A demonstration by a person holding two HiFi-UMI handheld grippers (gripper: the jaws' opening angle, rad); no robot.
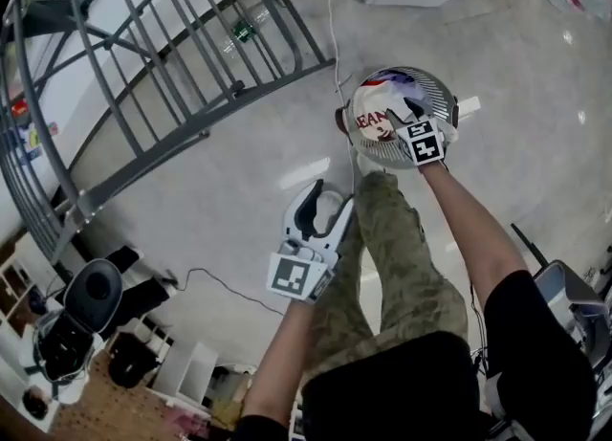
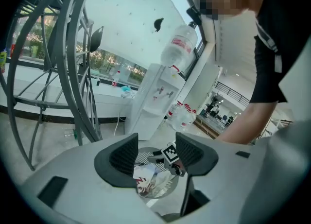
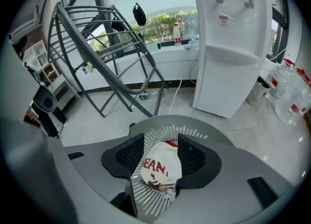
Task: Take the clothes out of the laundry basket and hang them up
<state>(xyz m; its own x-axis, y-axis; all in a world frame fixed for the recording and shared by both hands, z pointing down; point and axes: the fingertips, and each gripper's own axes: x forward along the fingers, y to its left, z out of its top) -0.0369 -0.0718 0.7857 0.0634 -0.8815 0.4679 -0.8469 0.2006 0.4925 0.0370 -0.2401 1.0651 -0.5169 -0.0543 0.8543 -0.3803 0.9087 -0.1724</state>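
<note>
A round grey slatted plastic laundry basket (image 1: 437,86) stands on the glossy pale floor (image 1: 229,176), just ahead of the person's camouflage-patterned trousers (image 1: 392,257). A crumpled white garment with red lettering (image 1: 373,112) lies inside it, with some darker cloth beside it. The right claw (image 1: 404,116) is down over the basket. In the right gripper view its jaws stand wide, one on either side of the white garment. The pads seem not to press the cloth, though the overlap at the right jaw makes that hard to judge. The left claw (image 1: 320,208) is held up nearer the person, well apart from the basket, with its jaws wide and nothing between them. In the left gripper view only the distant basket and the right claw's marker cube show through the gap. A grey metal tube drying rack (image 1: 143,66) stands to the left of the basket, and a white water dispenser (image 3: 233,43) stands beyond the basket.
</note>
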